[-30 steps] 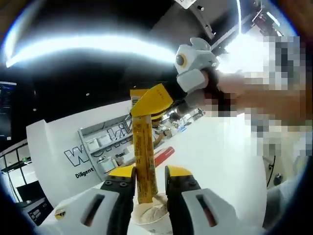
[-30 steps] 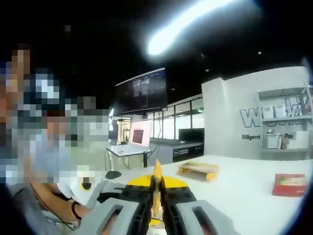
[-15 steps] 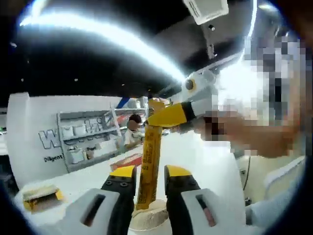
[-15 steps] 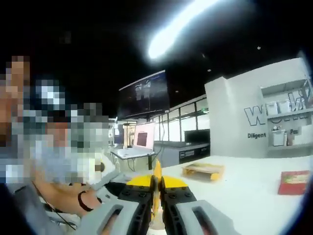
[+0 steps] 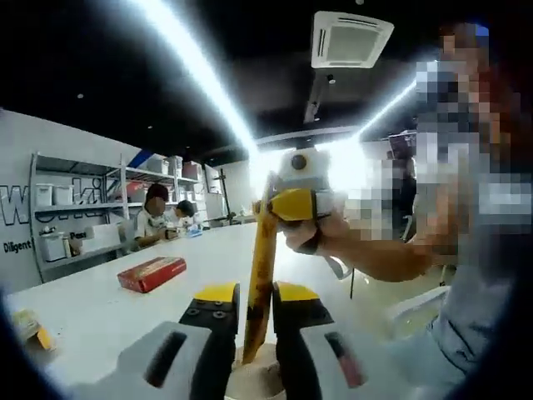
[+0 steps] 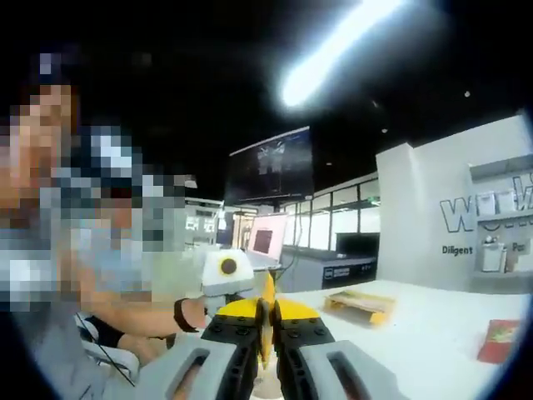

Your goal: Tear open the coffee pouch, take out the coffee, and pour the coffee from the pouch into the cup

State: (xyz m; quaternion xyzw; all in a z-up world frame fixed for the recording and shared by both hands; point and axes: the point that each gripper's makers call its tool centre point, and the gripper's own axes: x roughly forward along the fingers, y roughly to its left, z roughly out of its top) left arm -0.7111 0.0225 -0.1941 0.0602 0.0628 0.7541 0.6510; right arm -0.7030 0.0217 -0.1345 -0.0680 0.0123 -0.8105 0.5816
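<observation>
A long yellow coffee pouch [image 5: 260, 275] stands nearly upright between the jaws of my left gripper [image 5: 254, 293], which is shut on its lower part. Its bottom end hangs just over a paper cup [image 5: 250, 379] holding pale brown powder, right below the jaws. My right gripper [image 5: 289, 204] reaches in from the right, held by a hand, and is shut on the pouch's top end. In the right gripper view, my right gripper [image 6: 266, 310] pinches a thin yellow edge of the pouch [image 6: 267, 287]; the left gripper's white body [image 6: 226, 273] sits just behind it.
A white table [image 5: 100, 312] carries a red box [image 5: 151, 273] and a yellow tray [image 6: 356, 302]. Grey shelves [image 5: 75, 217] line the wall, with people seated beyond the table [image 5: 158, 221]. A laptop [image 6: 265, 243] and a dark wall screen [image 6: 271, 167] stand further off.
Both views have swung round with the hands. The pouch stays held at both ends and now leans slightly; the left jaws stand closer together around it.
</observation>
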